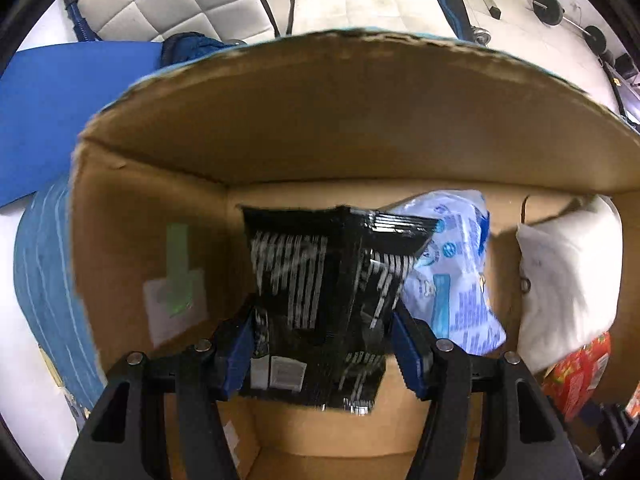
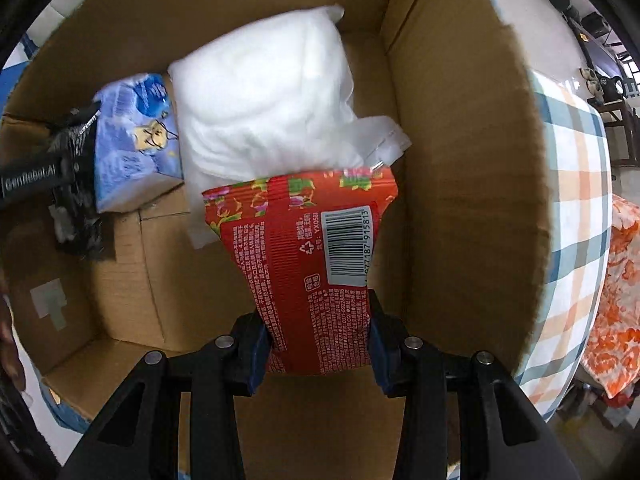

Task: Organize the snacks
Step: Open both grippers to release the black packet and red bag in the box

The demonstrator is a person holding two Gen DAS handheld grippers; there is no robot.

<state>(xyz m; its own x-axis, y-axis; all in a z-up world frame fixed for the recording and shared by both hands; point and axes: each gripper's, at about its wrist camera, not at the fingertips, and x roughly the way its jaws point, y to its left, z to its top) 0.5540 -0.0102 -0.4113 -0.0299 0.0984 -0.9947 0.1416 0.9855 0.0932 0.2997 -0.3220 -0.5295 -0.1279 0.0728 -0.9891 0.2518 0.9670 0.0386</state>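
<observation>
A brown cardboard box (image 1: 160, 208) fills both views, and both grippers point down into it. My left gripper (image 1: 322, 344) is shut on a black snack packet with white stripes (image 1: 320, 280), which hangs above the box floor. The right gripper (image 2: 318, 336) is shut on a red snack packet with a barcode (image 2: 304, 248); its pads squeeze the packet's lower part. Inside the box lie a pale blue printed packet (image 1: 448, 276) (image 2: 132, 148) and a white plastic bag (image 2: 264, 96) (image 1: 568, 280). The red packet (image 1: 580, 372) shows at the lower right of the left wrist view.
The box's tall walls (image 2: 464, 160) and flaps surround both grippers. Bare floor (image 2: 168, 264) lies at the front left of the box. Outside are a blue mat (image 1: 60, 112), a checked cloth (image 2: 576, 184) and an orange patterned cloth (image 2: 616, 300). The left gripper's body (image 2: 36, 176) shows at the left edge.
</observation>
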